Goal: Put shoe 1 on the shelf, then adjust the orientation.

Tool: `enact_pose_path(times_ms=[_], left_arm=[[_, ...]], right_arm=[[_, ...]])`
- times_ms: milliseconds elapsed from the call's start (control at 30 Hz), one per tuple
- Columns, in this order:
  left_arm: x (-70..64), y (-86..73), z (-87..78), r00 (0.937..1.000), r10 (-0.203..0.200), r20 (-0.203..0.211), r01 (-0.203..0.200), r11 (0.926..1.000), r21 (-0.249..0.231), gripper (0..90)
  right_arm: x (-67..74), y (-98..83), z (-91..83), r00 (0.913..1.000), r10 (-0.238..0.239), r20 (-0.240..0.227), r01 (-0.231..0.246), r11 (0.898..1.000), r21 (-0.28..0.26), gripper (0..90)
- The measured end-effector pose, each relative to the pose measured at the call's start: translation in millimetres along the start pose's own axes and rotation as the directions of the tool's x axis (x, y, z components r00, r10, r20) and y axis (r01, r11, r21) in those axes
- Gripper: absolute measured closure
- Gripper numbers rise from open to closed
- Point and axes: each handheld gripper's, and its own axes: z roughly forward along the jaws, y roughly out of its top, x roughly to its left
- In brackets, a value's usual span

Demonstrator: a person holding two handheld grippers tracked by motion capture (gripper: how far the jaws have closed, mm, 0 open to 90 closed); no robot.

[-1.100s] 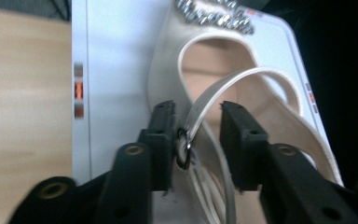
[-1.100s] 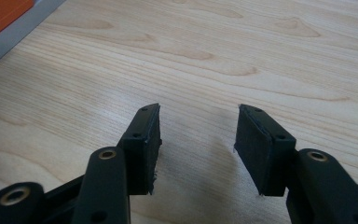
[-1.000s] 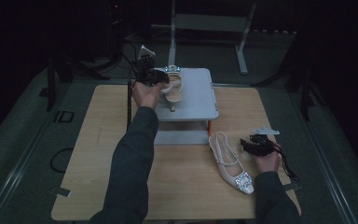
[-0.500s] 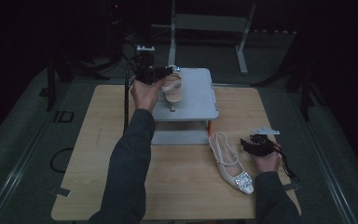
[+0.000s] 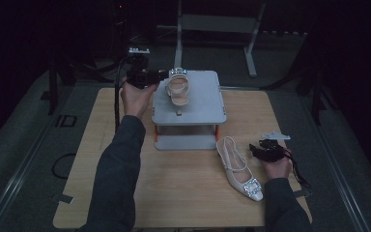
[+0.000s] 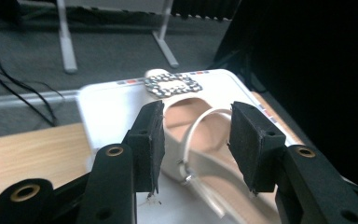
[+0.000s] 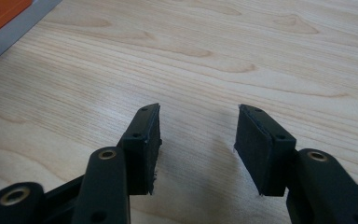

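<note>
A beige strappy shoe (image 5: 178,89) with a jewelled buckle lies on top of a grey two-level stand (image 5: 203,104). My left gripper (image 5: 160,76) hovers at the stand's left rear edge, pointing at the shoe. In the left gripper view its jaws (image 6: 196,135) have just been opening and stand wide; the shoe (image 6: 182,119) lies just beyond them with the pads off it. A matching shoe (image 5: 236,166) rests on the wooden table to the right of the stand. Beside its heel my right gripper (image 5: 255,151) sits low over the table, open (image 7: 198,149) with nothing between its fingers.
The stand occupies the table's (image 5: 188,193) far middle, with orange posts and a lower shelf (image 5: 186,141). Bare wood (image 7: 214,56) lies ahead of the right gripper. A metal frame (image 5: 212,24) and cables stand on the dark floor behind.
The left jaws have opened and let go of the shoe, which stays on the stand. The left hand has drawn back to the left. The right hand has not moved.
</note>
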Motion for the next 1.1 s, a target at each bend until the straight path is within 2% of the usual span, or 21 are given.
enact_pose_path(times_ms=[33, 100, 233, 333, 433, 600, 733, 800, 900, 933, 967, 1033, 1100], left_arm=[[1.2, -1.4, -3.9, 0.9999, 0.013, -0.008, -0.013, 0.9998, -0.015, 56.0], [6.6, -4.8, -9.9, 0.9999, 0.015, 0.006, -0.015, 0.9995, -0.026, 56.2], [15.6, -14.1, -17.1, 0.9985, 0.054, -0.001, -0.054, 0.9985, -0.003, 55.8], [24.2, -21.9, -23.1, 0.9991, 0.041, 0.006, -0.041, 0.9991, -0.012, 55.8], [30.4, -30.1, -27.3, 0.9988, 0.047, -0.014, -0.047, 0.9989, 0.0, 55.7], [36.2, -44.7, -34.8, 0.9986, 0.052, -0.009, -0.052, 0.9986, -0.003, 55.4], [39.4, -66.6, -38.7, 0.9965, 0.081, -0.018, -0.081, 0.9961, 0.035, 55.3], [38.2, -81.5, -40.7, 0.9938, 0.102, -0.046, -0.1, 0.9946, 0.028, 56.6], [36.0, -108.1, -40.7, 0.9916, 0.119, -0.052, -0.117, 0.9927, 0.03, 57.3], [36.0, -108.1, -40.7, 0.9916, 0.119, -0.052, -0.117, 0.9927, 0.03, 57.4], [37.4, -126.0, -39.8, 0.9927, 0.111, -0.049, -0.109, 0.9935, 0.033, 57.4], [40.2, -142.8, -38.8, 0.9937, 0.097, -0.057, -0.094, 0.9945, 0.046, 58.0], [42.6, -160.1, -37.2, 0.9959, 0.056, -0.071, -0.053, 0.9977, 0.042, 58.2]], right_arm=[[0.1, -0.2, -0.1, 1.0, 0.001, 0.0, -0.001, 1.0, 0.001, 49.7], [0.5, -0.5, -0.4, 1.0, -0.002, 0.0, 0.002, 1.0, 0.0, 49.7], [3.3, -0.3, -0.4, 1.0, -0.008, -0.003, 0.008, 1.0, -0.001, 49.7], [5.2, -0.2, 0.1, 0.9999, -0.015, -0.006, 0.015, 1.0, 0.002, 49.7], [7.3, 1.0, -0.3, 0.9997, -0.024, -0.01, 0.024, 1.0, 0.001, 49.7], [9.9, 3.1, -5.2, 0.9994, -0.018, -0.031, 0.018, 1.0, -0.017, 49.7], [10.4, 4.0, -13.6, 0.9986, -0.01, -0.053, 0.008, 0.999, -0.033, 49.8], [12.1, 2.3, -19.1, 0.9979, -0.022, -0.06, 0.02, 0.999, -0.037, 49.8], [13.4, -1.9, -28.0, 0.9953, -0.032, -0.091, 0.029, 0.999, -0.035, 49.8], [13.4, -1.9, -28.0, 0.9953, -0.032, -0.091, 0.029, 0.999, -0.035, 49.8], [13.6, -3.1, -31.5, 0.9949, -0.038, -0.093, 0.035, 0.999, -0.036, 49.8], [14.0, -5.9, -44.3, 0.9929, -0.04, -0.112, 0.035, 0.998, -0.048, 49.6], [16.0, -7.5, -53.5, 0.9912, -0.04, -0.127, 0.032, 0.998, -0.06, 49.6]])
